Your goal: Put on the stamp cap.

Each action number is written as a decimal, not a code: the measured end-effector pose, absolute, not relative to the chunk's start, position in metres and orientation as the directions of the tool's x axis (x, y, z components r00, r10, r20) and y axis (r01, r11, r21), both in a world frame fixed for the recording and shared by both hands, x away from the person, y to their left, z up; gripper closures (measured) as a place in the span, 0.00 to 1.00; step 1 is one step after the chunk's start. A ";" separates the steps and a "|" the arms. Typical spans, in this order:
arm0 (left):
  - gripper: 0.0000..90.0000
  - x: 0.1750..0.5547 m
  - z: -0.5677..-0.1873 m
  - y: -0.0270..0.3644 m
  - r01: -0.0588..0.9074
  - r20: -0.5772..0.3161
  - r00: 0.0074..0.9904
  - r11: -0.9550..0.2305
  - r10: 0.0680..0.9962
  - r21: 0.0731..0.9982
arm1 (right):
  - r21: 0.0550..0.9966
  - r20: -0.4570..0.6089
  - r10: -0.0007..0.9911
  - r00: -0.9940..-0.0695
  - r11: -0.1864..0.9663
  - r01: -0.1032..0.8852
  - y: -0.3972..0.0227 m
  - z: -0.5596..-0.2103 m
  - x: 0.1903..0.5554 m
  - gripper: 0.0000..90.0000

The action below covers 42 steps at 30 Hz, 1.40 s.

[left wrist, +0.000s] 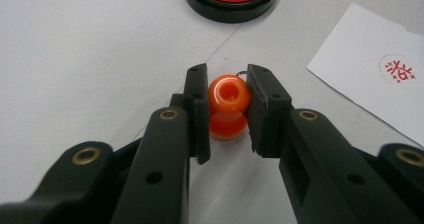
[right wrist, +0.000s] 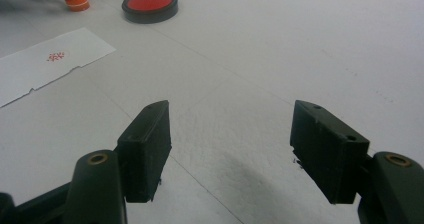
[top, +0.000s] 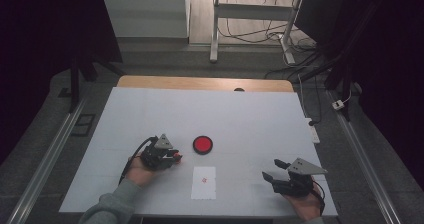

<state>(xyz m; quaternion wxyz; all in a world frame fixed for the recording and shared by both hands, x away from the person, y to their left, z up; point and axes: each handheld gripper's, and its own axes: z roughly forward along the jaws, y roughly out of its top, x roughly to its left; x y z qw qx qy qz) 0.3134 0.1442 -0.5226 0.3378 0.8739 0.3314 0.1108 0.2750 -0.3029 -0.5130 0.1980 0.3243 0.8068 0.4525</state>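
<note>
While the high view is pretty dim, you can see the left gripper (top: 167,155) low on the worktop (top: 250,119), ink pad (top: 203,144) just past its fingers, paper (top: 204,182) off to their side. The right gripper (top: 280,171) rests well apart, probably parked out of the way.

Left gripper view: fingers (left wrist: 198,109) closed on an orange stamp (left wrist: 228,106), upright, base on the worktop, ink pad straight ahead. The paper already has a red mark (left wrist: 398,70), so I'd guess it's being set down.

Right gripper view: fingers (right wrist: 148,146) wide open, nothing between them, stamp far ahead.
</note>
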 end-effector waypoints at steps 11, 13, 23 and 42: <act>0.81 0.311 -0.523 0.142 0.498 -0.007 0.752 -0.562 0.659 0.661 | 0.858 -0.025 0.700 -0.714 0.382 0.344 -0.302 -0.514 0.275 0.36; 0.81 0.311 -0.523 0.142 0.503 -0.013 0.750 -0.558 0.661 0.660 | 0.857 -0.025 0.700 -0.714 0.382 0.345 -0.302 -0.514 0.275 0.36; 0.81 0.311 -0.523 0.142 0.502 -0.011 0.749 -0.557 0.663 0.662 | 0.858 -0.023 0.699 -0.715 0.381 0.344 -0.302 -0.513 0.275 0.36; 0.59 0.310 -0.518 0.143 0.480 -0.017 0.755 -0.534 0.656 0.696 | 0.860 -0.024 0.699 -0.714 0.378 0.342 -0.303 -0.513 0.275 0.36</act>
